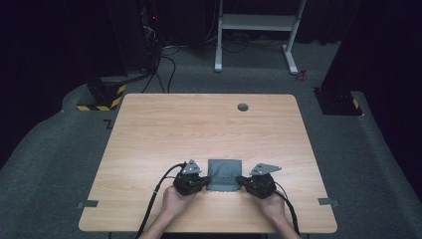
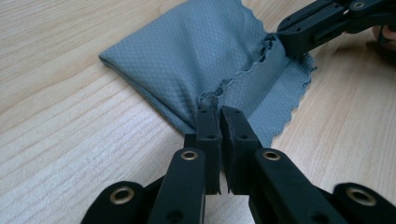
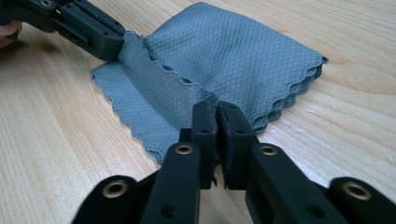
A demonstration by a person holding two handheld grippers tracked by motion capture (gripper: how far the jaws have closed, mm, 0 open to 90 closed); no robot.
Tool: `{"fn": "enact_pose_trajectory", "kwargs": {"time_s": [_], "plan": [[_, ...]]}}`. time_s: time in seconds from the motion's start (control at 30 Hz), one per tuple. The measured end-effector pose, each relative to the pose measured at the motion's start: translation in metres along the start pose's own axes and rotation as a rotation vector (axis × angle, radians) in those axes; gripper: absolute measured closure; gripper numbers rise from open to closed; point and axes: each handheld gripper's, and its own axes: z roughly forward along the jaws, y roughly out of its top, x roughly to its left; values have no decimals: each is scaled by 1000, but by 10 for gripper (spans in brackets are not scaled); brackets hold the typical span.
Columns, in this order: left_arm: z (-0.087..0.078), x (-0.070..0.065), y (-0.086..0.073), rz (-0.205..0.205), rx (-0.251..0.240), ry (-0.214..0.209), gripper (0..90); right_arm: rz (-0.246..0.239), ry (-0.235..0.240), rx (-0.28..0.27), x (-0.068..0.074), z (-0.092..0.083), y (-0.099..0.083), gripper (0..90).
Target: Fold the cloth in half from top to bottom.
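While bare table spreads wide beyond it, the folded grey cloth lies near the front edge, left gripper and right gripper each pinching a near corner

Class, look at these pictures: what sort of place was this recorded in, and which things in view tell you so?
Probably a lab or recording studio, not a home: a bare wooden table on grey carpet, dark curtained surroundings, an equipment stand with cables, and a white desk frame behind.
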Motion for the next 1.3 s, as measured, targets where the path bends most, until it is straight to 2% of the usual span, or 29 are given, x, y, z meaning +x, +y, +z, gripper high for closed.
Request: {"fn": "enact_pose_trajectory", "kwargs": {"time_s": [0.07, 0.17, 0.23, 0.27, 0.37, 0.43, 0.57, 0.67, 0.77, 0.87, 0.97, 1.07, 1.17, 1.23, 1.3], "plan": [[-1, 0, -1, -5, 3, 4, 829, 6, 3, -4, 0, -3, 0, 818], [-7, 1, -2, -30, -11, -12, 775, 12, 10, -28, 0, -10, 0, 805], [-14, 2, 2, -46, -41, -4, 722, 34, 25, -65, -1, -19, 2, 820], [-18, 3, 5, -39, -56, -1, 712, 42, 28, -79, -1, -24, 4, 835], [-22, 3, 16, -72, -84, 8, 673, 37, 17, -82, -2, -28, 12, 876], [-17, 4, 22, -66, -75, 31, 666, 29, 9, -72, -2, -24, 17, 884], [0, -1, 25, -32, -12, 68, 634, 26, 6, -20, 1, -5, 21, 885], [7, -5, 21, -9, 27, 71, 602, 23, 17, 8, 5, 4, 19, 881], [7, -7, 15, 4, 54, 81, 579, -16, 7, 39, 12, 7, 16, 864], [2, -10, 8, 43, 71, 107, 552, -41, -10, 48, 17, 4, 9, 833], [-1, -12, 1, 64, 83, 113, 537, -64, -32, 60, 18, 1, 1, 807], [-4, -11, -4, 57, 74, 117, 528, -80, -34, 38, 19, -2, -6, 769], [-7, -9, -4, 62, 78, 125, 522, -113, -49, 40, 22, -3, -7, 753], [-11, -8, -4, 50, 54, 122, 522, -118, -54, 48, 23, -3, -6, 746], [-14, -7, -1, 33, 17, 120, 526, -103, -46, 37, 21, -5, -4, 765]]}}
